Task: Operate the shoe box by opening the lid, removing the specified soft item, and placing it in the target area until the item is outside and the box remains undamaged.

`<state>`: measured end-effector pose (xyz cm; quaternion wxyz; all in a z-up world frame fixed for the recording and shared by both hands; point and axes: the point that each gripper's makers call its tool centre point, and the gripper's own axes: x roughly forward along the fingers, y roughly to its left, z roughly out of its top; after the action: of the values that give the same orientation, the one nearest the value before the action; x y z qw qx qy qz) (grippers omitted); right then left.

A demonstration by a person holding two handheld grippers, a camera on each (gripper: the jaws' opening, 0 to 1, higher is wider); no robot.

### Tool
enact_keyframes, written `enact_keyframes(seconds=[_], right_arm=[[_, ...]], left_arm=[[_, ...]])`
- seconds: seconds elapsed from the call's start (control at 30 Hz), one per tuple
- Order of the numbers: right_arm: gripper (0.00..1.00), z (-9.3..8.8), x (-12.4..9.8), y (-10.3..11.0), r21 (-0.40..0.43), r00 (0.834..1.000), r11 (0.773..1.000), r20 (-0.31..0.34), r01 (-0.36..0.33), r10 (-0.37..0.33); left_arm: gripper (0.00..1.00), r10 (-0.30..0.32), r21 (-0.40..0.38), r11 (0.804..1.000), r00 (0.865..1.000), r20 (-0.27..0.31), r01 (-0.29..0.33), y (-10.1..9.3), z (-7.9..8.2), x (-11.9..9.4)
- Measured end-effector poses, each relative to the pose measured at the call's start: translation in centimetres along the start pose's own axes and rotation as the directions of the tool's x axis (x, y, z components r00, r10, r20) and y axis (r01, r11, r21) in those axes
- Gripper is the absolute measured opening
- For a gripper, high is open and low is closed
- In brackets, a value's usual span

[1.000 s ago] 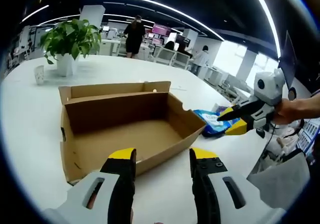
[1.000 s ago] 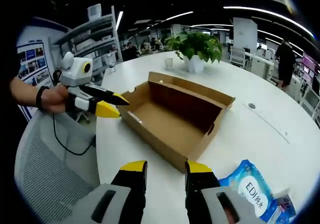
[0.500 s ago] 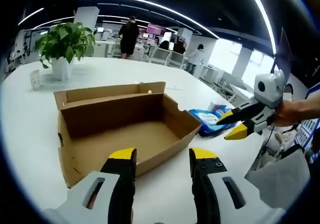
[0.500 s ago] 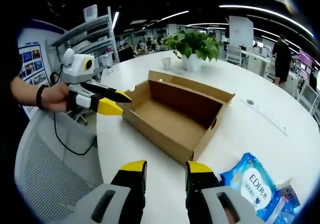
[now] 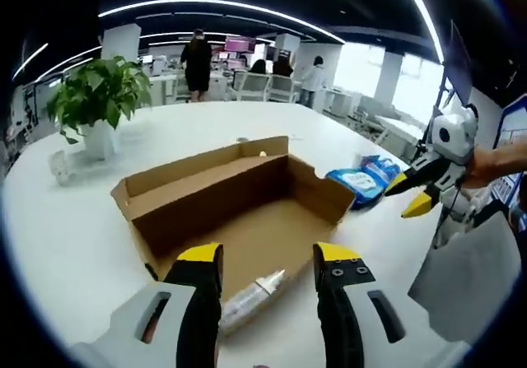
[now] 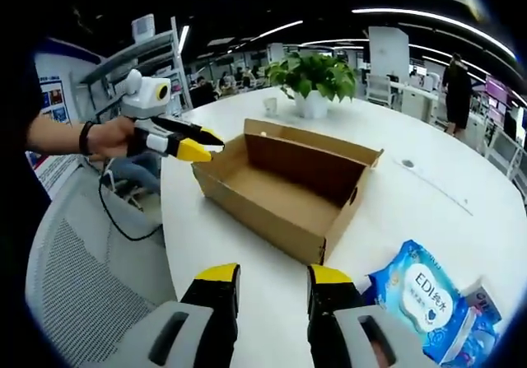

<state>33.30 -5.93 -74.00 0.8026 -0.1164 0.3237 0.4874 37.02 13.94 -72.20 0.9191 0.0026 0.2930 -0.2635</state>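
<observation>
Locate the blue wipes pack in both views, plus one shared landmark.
Left gripper view: blue wipes pack sits right of centre on the white table, just past the cardboard box's right end.
Right gripper view: blue wipes pack lies at lower right, beside the right gripper's fingers.
Shared landmark: the open cardboard box.

Potted plant (image 5: 90,96) on white table (image 5: 49,228), grey chair (image 6: 74,286), shelving (image 6: 152,55)

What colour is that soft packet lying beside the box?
Blue with white lettering, clearest in the right gripper view: wet-wipes pack.
</observation>
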Motion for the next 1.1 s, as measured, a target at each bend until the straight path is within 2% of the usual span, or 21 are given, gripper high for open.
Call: enact_keyframes(seconds=[0.17,0.23,0.37,0.53,0.6,0.77,0.9,1.0,1.1], right_arm=[[0.3,0.4,-0.4,0.3,0.025,1.0,1.0,0.025,0.001,-0.001],[0.3,0.4,-0.6,0.6,0.02,1.0,1.0,0.026,0.003,-0.004],[0.3,0.4,-0.9,0.9,0.025,0.999,1.0,0.033,0.003,-0.003],[0.3,-0.1,-1.2,1.7,0.033,0.999,0.999,0.033,0.0,-0.001],[0.3,-0.2,-1.3,1.9,0.035,0.999,0.999,0.033,0.002,-0.003],[0.31,-0.8,-1.6,2.4,0.048,1.0,0.999,0.03,0.006,-0.007],[0.31,-1.3,-1.9,2.6,0.058,0.999,0.998,0.028,0.014,-0.016],[0.31,-1.4,-2.1,2.7,0.074,0.999,0.997,0.034,0.018,-0.02],[0.31,-1.8,-2.2,3.0,0.074,0.999,0.997,0.029,0.02,-0.022]], left_arm=[[0.47,-0.045,0.09,0.995,0.998,-0.046,0.049,0.5,0.8,0.2],[0.47,-0.066,0.142,0.987,0.994,-0.088,0.078,0.8,0.7,0.5],[0.47,-0.097,0.234,0.963,0.982,-0.16,0.134,1.3,0.6,1.0],[0.47,-0.137,0.261,0.945,0.963,-0.23,0.197,1.6,0.1,2.0],[0.48,-0.163,0.272,0.932,0.946,-0.279,0.24,1.6,-0.6,2.3],[0.48,-0.182,0.324,0.894,0.911,-0.371,0.311,2.1,-1.9,3.3],[0.49,-0.2,0.329,0.877,0.888,-0.413,0.351,2.2,-2.7,4.1],[0.49,-0.225,0.359,0.832,0.848,-0.479,0.424,1.7,-3.9,4.6],[0.48,-0.229,0.376,0.807,0.827,-0.513,0.456,1.4,-4.6,5.1]])
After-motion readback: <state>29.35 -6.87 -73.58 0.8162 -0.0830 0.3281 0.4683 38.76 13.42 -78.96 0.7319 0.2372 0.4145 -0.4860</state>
